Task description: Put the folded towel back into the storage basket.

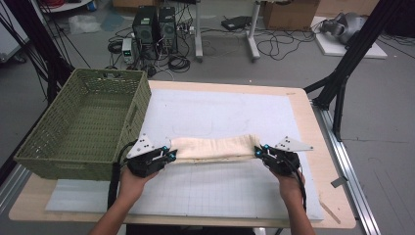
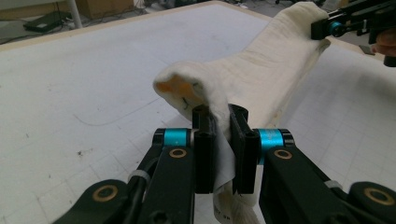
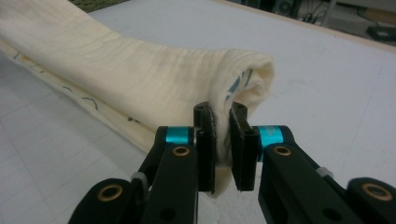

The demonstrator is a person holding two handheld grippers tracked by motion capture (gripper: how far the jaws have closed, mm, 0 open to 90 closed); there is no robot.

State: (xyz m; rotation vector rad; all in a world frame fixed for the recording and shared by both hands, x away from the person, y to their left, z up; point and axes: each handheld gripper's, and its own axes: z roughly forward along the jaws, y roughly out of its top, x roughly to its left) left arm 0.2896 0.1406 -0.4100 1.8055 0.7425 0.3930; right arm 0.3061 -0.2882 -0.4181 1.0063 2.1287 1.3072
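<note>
1. The room beyond both grippers has a grey floor strewn with black cables, 2 dark computer towers (image 1: 155,27), cardboard boxes and black frame legs.
2. The table (image 1: 320,161) is pale wood with rounded corners, and it lies under both grippers.
3. A white mat (image 1: 215,188) with a faint printed grid covers most of the table; it shows smudges and thin pen marks.
4. A green woven basket (image 1: 88,122), rectangular with open lattice walls, stands just beside the left gripper, on its outer side.
5. The cloth (image 1: 215,147) is cream, soft and finely ribbed, folded into a long band stretched between the 2 grippers and sagging onto the mat. Small orange and blue marks show along its edge.
6. The left gripper (image 1: 169,155) is black with blue rings; its jaws are pressed on the cloth's left end, which curls over ahead of them.
7. The right gripper (image 1: 259,152), of the same build, pinches the cloth's right end, the fold bulging just past its jaws.
</note>
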